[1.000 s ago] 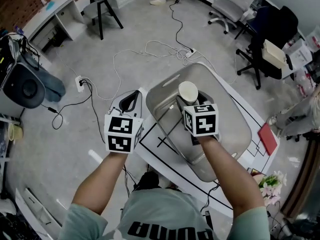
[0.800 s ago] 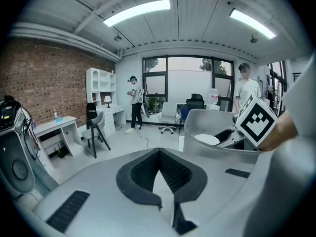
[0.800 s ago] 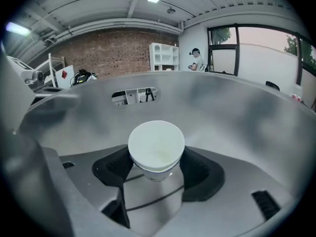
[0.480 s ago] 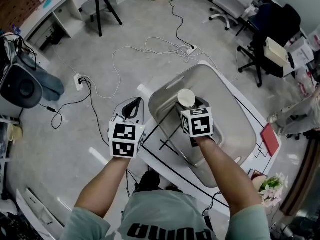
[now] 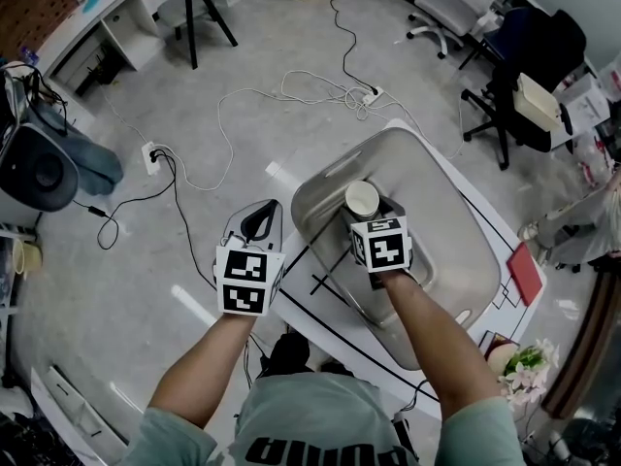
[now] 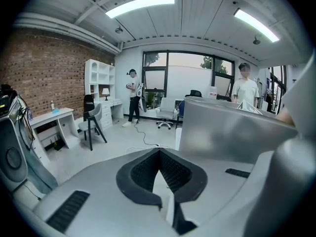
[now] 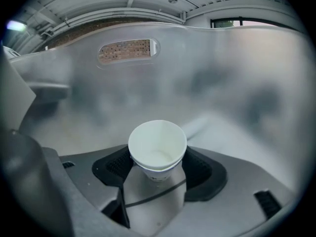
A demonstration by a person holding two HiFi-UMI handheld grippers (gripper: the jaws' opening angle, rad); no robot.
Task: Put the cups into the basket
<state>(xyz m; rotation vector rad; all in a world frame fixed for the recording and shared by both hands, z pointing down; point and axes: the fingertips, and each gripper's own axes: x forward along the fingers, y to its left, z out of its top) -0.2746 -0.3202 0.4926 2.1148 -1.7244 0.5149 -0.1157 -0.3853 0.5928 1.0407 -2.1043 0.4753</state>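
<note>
– Inspector: Where is the cup (image 7: pixel 157 147) relative to the basket (image 5: pixel 456 250)?
– Assessor: It is inside the basket's walls, upright and mouth up, nearer the left wall than the right. Whether it touches the basket floor cannot be told.
– Inspector: The right gripper (image 7: pixel 159 168)?
– Assessor: It pinches the cup, a pad on either side below the rim.
– Inspector: Room around it?
– Assessor: Bare basket floor lies open to the right of the cup. The wall with the handle slot (image 7: pixel 129 51) stands ahead, clear of the cup.
– Inspector: The left gripper (image 5: pixel 256 217)?
– Assessor: It is just outside the basket's left wall, beyond the table (image 5: pixel 320 304) edge. Its jaw tips are pressed together with nothing between them.
</note>
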